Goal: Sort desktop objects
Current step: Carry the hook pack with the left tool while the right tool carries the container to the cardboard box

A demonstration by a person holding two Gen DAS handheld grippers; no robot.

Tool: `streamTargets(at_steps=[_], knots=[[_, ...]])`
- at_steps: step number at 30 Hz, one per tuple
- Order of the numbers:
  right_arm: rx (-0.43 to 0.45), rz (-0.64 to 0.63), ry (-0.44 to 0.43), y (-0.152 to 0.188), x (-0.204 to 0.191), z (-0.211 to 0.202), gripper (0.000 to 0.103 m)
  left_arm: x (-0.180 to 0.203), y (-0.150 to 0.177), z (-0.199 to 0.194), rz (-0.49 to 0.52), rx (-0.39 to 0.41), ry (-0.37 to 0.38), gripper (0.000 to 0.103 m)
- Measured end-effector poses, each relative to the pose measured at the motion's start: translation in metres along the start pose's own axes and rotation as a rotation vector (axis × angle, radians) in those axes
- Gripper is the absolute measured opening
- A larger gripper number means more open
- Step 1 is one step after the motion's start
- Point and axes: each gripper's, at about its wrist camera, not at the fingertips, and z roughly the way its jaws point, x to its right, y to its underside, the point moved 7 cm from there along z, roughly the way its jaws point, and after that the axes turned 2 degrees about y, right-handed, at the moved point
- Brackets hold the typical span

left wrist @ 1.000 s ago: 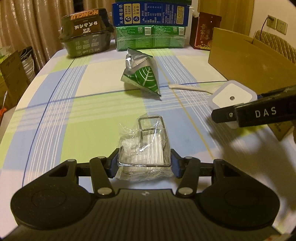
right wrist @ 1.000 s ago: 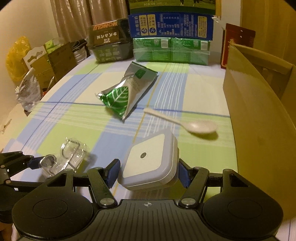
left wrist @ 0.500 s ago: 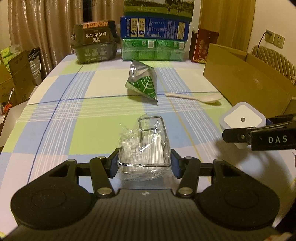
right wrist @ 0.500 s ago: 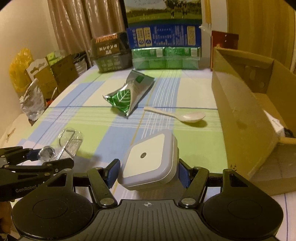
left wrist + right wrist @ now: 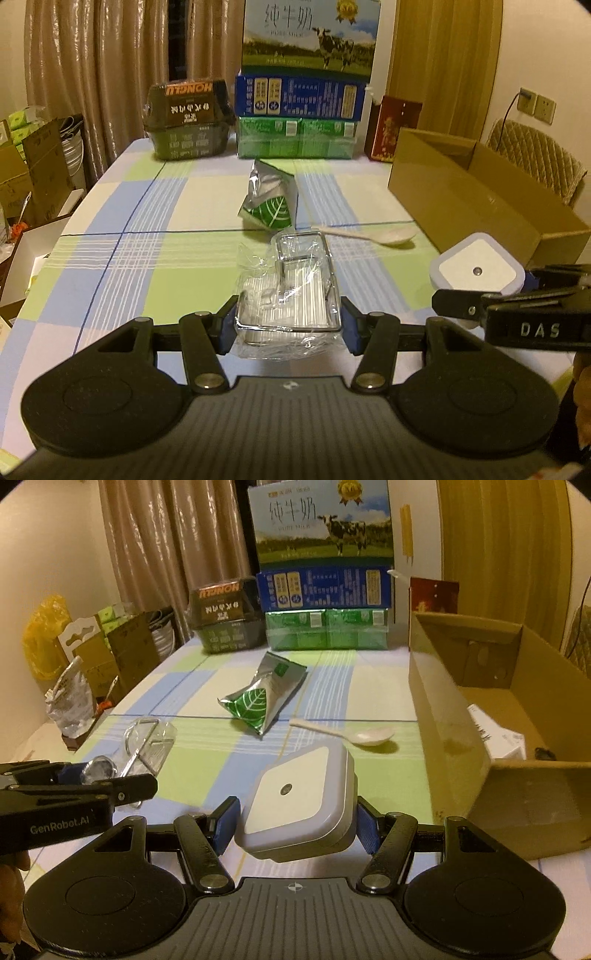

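Note:
My left gripper (image 5: 288,326) is shut on a clear plastic-wrapped packet with a metal clip (image 5: 291,288) and holds it above the table; it also shows in the right wrist view (image 5: 147,746). My right gripper (image 5: 293,827) is shut on a white and grey square night light (image 5: 299,797), also held above the table and seen in the left wrist view (image 5: 476,271). A green leaf-print foil pouch (image 5: 264,698) and a white spoon (image 5: 354,734) lie on the checked tablecloth (image 5: 192,760). An open cardboard box (image 5: 517,716) stands at the right.
Stacked milk cartons (image 5: 306,92), a dark noodle pack (image 5: 188,118) and a red box (image 5: 393,129) line the table's far edge. Cardboard boxes and bags (image 5: 92,657) stand on the floor at the left. A white item (image 5: 498,734) lies inside the open box.
Both grippers have risen and pulled back with their loads. The view now takes in more of the room and the inside of the cardboard box.

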Motion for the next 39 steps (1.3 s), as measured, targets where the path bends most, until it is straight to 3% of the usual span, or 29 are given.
streamTargets(at_steps=[22, 39], knots=[[0.088, 0.046, 0.049, -0.029, 0.047, -0.061, 0.062, 0.050, -0.022, -0.035, 0.035, 0.038, 0.024, 0.049], [0.142, 0.120, 0.171, -0.057, 0.150, -0.098, 0.062, 0.137, -0.068, -0.025, 0.112, 0.068, 0.137, 0.050]])
